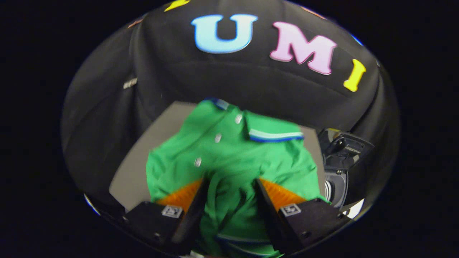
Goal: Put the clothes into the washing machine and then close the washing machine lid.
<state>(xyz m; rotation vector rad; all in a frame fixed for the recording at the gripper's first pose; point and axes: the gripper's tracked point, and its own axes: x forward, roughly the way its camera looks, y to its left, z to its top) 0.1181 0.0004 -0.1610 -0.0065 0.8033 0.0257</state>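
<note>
A black cloth booth wall (222, 79) backs a grey tabletop (143, 168) with a green polo shirt on it.

The green polo shirt (229, 150), with white buttons and a blue-and-white striped collar, spreads over the tabletop ahead of the gripper (231, 184); a fold of its cloth runs up between the two fingers, which are clamped on it. The washing machine (339, 168), lid raised, stands just beside the shirt, off the right finger.

Crumpled green polo shirt (229, 157), tabletop
</note>
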